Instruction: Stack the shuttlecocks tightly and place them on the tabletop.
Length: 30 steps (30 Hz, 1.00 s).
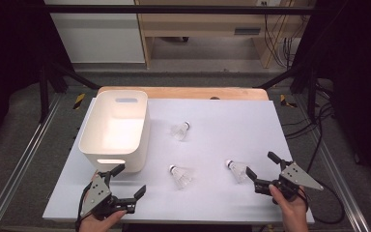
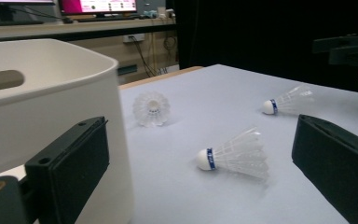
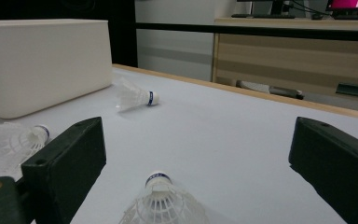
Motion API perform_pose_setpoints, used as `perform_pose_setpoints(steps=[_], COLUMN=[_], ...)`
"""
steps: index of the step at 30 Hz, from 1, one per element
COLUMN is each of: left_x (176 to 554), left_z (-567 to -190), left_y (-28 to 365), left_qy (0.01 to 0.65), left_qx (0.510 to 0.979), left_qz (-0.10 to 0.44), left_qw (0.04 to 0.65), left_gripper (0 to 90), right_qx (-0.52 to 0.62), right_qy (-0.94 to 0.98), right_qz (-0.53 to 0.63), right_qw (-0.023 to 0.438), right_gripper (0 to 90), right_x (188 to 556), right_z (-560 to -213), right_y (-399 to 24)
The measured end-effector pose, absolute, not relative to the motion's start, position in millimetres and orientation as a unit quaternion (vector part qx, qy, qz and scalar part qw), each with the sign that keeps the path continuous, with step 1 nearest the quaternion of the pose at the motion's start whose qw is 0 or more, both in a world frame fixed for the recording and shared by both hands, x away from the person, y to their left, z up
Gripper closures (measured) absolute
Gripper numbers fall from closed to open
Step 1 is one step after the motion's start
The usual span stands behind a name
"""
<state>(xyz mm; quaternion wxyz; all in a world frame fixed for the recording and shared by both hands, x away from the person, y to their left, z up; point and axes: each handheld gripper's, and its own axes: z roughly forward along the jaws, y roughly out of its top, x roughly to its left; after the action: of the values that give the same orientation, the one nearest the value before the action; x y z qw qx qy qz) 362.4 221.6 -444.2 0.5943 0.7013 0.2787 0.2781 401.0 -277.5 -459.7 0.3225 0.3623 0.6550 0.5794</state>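
Observation:
Three white shuttlecocks lie on the white table top (image 1: 222,116). One rests near the bin (image 1: 180,130) (image 2: 151,108) (image 3: 133,98), one in the front middle (image 1: 181,175) (image 2: 235,156) (image 3: 9,142), and one at the front right (image 1: 237,170) (image 2: 286,100) (image 3: 161,205). My left gripper (image 1: 131,179) (image 2: 200,172) is open by the bin's near corner and faces the middle shuttlecock. My right gripper (image 1: 260,163) (image 3: 196,163) is open, with the front right shuttlecock just ahead between its jaws, untouched. It also shows far off in the left gripper view (image 2: 349,46).
A white plastic bin (image 1: 89,130) (image 2: 51,102) (image 3: 42,60) with handle slots stands at the table's left, close to my left gripper's left jaw. A wooden edge (image 1: 183,92) runs along the table's far side. Cables (image 1: 326,121) trail on the floor at right.

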Motion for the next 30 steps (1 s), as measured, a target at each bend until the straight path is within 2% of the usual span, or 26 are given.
perform_pose_setpoints(steps=[16,30], left_x=[389.7,415.8], left_z=[-432.5,-436.4], left_y=[154.5,124.8], left_qy=[0.225,0.217], left_qx=[0.739,0.763], left_qz=[0.234,0.218], left_qw=[0.591,0.568], left_gripper=[4.0,4.8], right_qx=[0.36,0.365], right_qy=[0.658,0.655], right_qz=[0.573,0.573], right_qw=[0.331,0.33], right_gripper=[3.7,3.8], right_x=[399.1,397.8], right_z=[-459.6,-461.2], right_y=[-277.6,-280.0])
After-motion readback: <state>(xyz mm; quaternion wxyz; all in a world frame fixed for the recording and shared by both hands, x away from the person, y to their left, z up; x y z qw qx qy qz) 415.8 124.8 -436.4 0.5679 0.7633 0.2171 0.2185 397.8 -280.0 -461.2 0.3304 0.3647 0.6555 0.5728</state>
